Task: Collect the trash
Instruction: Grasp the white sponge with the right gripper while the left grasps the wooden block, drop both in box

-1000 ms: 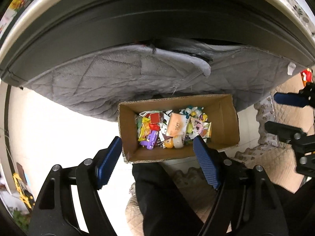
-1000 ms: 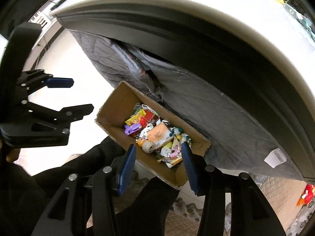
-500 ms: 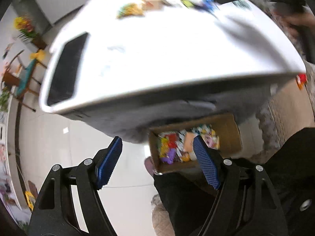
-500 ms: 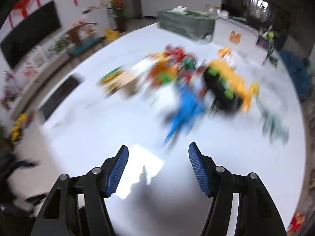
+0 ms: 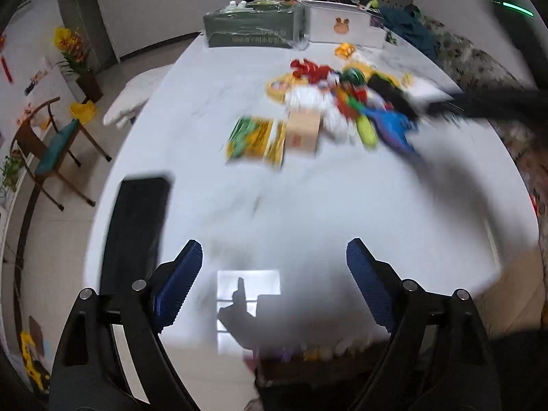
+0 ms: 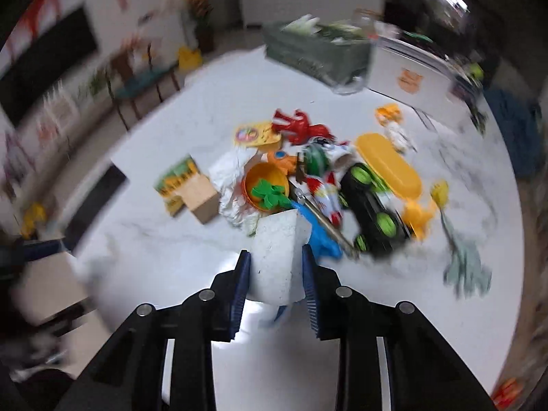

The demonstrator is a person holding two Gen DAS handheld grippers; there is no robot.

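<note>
an orange bowl (image 6: 265, 185) is sitting just beyond the right gripper (image 6: 275, 274), holding a green toy piece (image 6: 269, 195). a green carton (image 6: 318, 53) with white items on top is standing far ahead at the table's (image 6: 154, 257) back edge. the right gripper's jaws are closing on a white speckled block (image 6: 277, 257), which is filling the gap between the pads. the left gripper (image 5: 274, 274) is opening wide with nothing between its jaws; a blurred pile of wrappers and toys (image 5: 342, 102) is lying well ahead of it.
</note>
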